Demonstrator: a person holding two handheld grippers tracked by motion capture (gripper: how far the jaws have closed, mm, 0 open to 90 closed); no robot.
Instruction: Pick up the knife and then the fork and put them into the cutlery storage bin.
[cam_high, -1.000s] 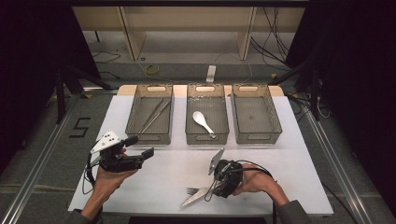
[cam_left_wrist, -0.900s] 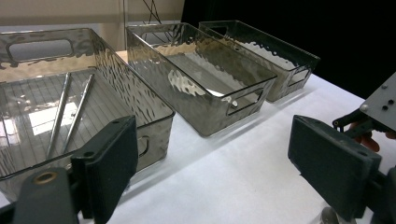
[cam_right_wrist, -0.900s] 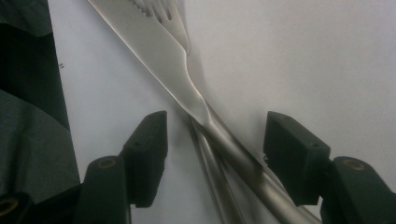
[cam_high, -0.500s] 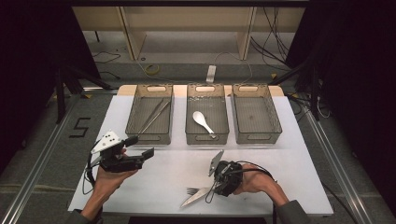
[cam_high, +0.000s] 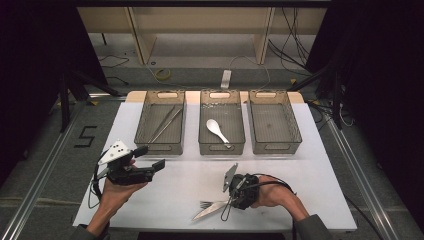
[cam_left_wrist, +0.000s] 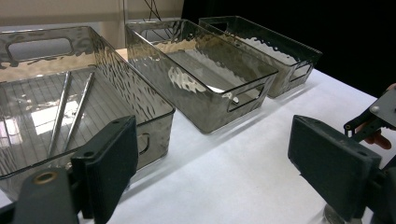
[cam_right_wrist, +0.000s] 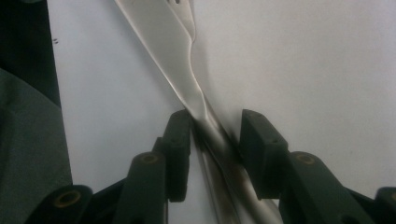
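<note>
A steel knife (cam_high: 207, 210) and a fork (cam_high: 205, 203) lie crossed on the white table near its front edge. My right gripper (cam_high: 231, 199) points at their handle ends. In the right gripper view the knife (cam_right_wrist: 154, 37) and fork (cam_right_wrist: 185, 14) run up from between the jaws of that gripper (cam_right_wrist: 215, 116). The jaws have just been closing around both handles. The left pad (cam_right_wrist: 180, 135) looks to touch the knife, while the right pad stands a little off. My left gripper (cam_high: 150, 157) hovers open at the front left, holding nothing (cam_left_wrist: 219, 163).
Three clear grey bins stand in a row at the back. The left bin (cam_high: 142, 125) holds two metal chopsticks (cam_high: 165, 122), the middle bin (cam_high: 240, 127) a white spoon (cam_high: 217, 130), and the right bin (cam_high: 295, 125) nothing. The left gripper view faces these bins (cam_left_wrist: 154, 100).
</note>
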